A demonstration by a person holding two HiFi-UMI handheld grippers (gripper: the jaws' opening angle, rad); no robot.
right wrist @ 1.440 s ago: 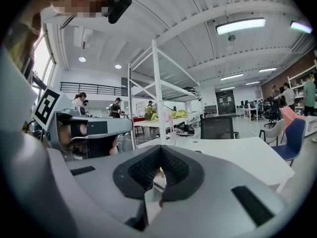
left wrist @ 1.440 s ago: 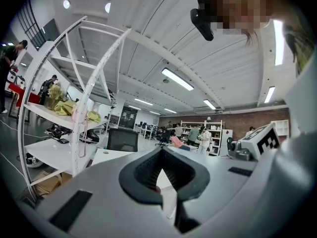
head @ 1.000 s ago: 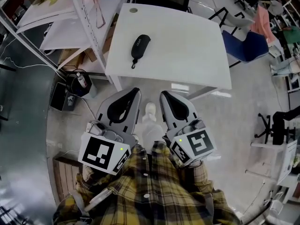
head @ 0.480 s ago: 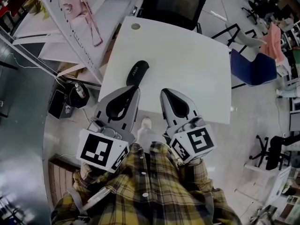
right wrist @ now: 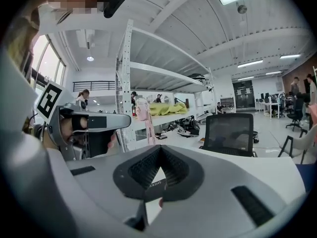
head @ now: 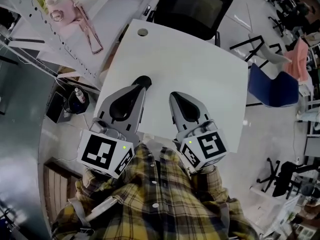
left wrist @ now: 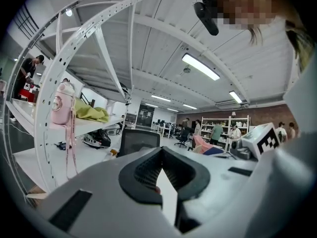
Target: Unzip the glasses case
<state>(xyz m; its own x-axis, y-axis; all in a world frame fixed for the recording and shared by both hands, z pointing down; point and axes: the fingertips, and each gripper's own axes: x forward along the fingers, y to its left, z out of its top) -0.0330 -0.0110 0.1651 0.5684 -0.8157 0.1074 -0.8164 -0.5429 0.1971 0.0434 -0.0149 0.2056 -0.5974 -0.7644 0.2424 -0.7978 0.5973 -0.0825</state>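
Left gripper [head: 136,90] advanced over glasses case [head: 144,79]; long axis hidden.

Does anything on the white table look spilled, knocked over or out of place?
Nothing stands out. The white table holds only the black glasses case, lying flat on its left side and mostly hidden behind the left tool. No spill or damage shows. The case's zipper cannot be seen.

The right gripper [right wrist: 159,151] is seen with its jaws closed tip to tip, and nothing is gripped. Through the gap behind the tips a dark case [right wrist: 154,184] is seen lying on the white table [right wrist: 190,145]. The left gripper [right wrist: 119,120] is held at the left. Beyond the table a black chair [right wrist: 230,133] is seen, and a rack [right wrist: 126,83] on which a pink bottle [right wrist: 142,110] is set.
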